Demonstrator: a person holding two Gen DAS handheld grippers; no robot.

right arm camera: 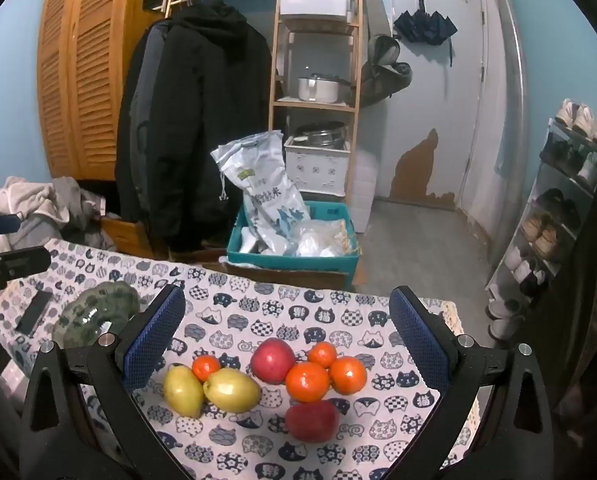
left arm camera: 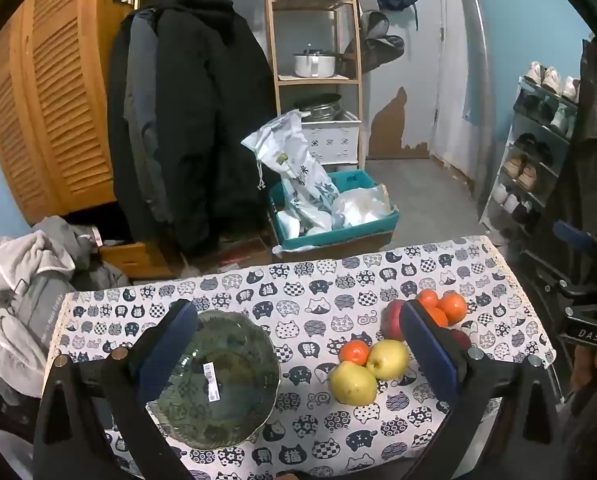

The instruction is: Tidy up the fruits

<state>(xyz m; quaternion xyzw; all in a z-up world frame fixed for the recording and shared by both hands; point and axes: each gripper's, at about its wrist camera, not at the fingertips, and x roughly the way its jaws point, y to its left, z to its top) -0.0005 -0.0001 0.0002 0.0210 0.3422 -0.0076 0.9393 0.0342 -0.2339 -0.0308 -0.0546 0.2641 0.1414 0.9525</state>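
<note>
We found the fruit lying loose in one cluster on the tabletop (right arm camera: 338, 312), which was covered by a cloth printed with cat faces. Two yellow-green pears (right arm camera: 231, 390) lay touching each other, a small orange (right arm camera: 205, 367) tucked against them. Just beside these sat a red apple (right arm camera: 273, 360), then three more oranges (right arm camera: 307, 381) bunched together, and a second red apple (right arm camera: 311, 421) nearest the camera. All skins looked smooth and whole. The green glass bowl (left arm camera: 214, 380) stood apart to the left of the cluster, holding no fruit (a barcode sticker showed through its base). The left tool (left arm camera: 294, 344) was spread wide above bowl and pears, gripping nothing. The right tool (right arm camera: 286, 332) was likewise spread wide over the fruit, touching none.
</note>
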